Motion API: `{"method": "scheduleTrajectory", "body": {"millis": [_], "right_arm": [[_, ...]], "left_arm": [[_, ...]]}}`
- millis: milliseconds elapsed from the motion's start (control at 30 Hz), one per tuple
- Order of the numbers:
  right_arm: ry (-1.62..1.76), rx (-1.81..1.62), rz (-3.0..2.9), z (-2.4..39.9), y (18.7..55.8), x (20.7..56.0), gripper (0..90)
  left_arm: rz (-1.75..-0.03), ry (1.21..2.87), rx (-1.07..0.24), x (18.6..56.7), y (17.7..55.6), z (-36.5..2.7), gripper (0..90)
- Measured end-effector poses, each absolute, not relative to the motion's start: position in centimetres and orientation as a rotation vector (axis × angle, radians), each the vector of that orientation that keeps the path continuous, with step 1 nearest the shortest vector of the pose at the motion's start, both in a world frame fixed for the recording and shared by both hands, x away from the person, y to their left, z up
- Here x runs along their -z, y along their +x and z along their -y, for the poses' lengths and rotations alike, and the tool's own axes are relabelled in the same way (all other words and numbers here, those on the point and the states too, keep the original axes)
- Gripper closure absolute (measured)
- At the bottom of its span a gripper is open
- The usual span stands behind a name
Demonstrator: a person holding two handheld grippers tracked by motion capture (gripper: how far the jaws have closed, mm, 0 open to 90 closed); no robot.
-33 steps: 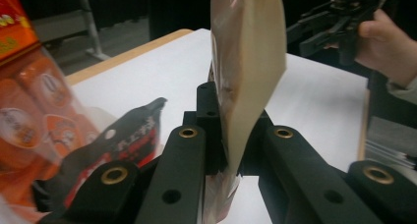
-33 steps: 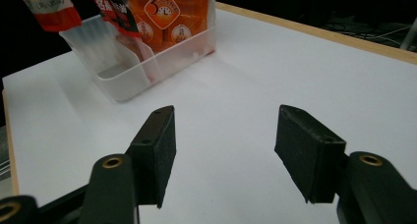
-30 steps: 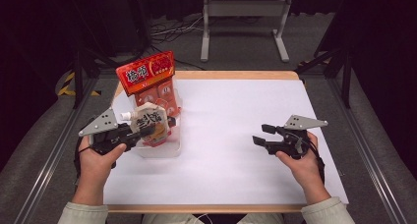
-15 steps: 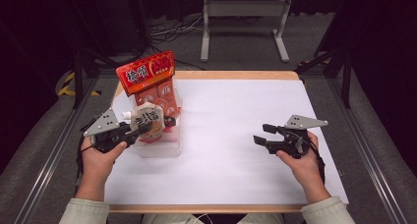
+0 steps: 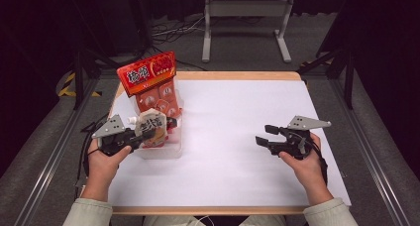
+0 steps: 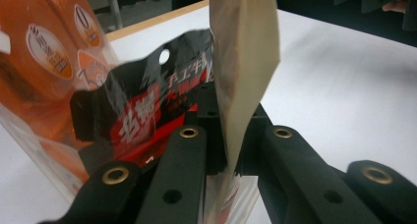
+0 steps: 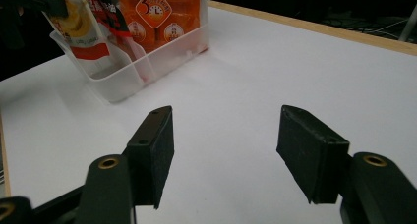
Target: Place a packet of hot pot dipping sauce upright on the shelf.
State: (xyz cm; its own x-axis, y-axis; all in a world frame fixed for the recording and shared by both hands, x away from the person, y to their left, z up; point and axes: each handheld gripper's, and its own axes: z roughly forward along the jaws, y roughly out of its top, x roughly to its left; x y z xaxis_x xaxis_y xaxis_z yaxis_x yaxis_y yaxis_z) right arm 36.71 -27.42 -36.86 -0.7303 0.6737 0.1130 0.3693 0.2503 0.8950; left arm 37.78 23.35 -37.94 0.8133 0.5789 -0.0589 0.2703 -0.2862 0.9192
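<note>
L gripper (image 5: pixel 148 133) is pinching a beige spouted pouch (image 5: pixel 151 128) edge-on; in the left gripper view the jaws are squeezed on its thin seam (image 6: pixel 235 135), pouch standing upright between them. It's held over the near end of the clear plastic bin (image 5: pixel 163 151), at abt 9 o'clock on the table (image 5: pixel 237 151), w/ a black-red snack pack (image 6: pixel 147 111) just beside it and the big orange bag (image 5: pixel 148 80) upright at the bin's far end, abt 10 o'clock.

R gripper (image 5: pixel 266 135) sits at abt 3 o'clock, jaws spread w/ nothing between them (image 7: pixel 221 150), well apart from the bin.

Progress, judging by this: orange bag and snack pack look already in the bin; pouch is partway in, not let go yet. Left to do: seat it, release.

Hard to tell: whether pouch bottom touches the bin floor – hidden by gripper and bin wall. Pouch print is blurred in the high view. Bin contents below the rim are mostly covered; can't count more items.
</note>
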Motion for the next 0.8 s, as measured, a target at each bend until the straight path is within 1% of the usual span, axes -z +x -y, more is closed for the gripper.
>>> {"method": "scheduleTrajectory", "body": {"millis": [333, 800], "right_arm": [[0.976, -1.47, -2.239, 27.4, 36.9, 37.1, 38.4], [0.985, -1.465, -2.245, 27.3, 36.9, 37.3, 37.6]], "left_arm": [[-0.673, 1.92, -0.296, 39.3, 38.1, -23.2, 83.8], [-0.68, 1.96, -0.27, 40.1, 38.3, -22.9, 83.8]]}}
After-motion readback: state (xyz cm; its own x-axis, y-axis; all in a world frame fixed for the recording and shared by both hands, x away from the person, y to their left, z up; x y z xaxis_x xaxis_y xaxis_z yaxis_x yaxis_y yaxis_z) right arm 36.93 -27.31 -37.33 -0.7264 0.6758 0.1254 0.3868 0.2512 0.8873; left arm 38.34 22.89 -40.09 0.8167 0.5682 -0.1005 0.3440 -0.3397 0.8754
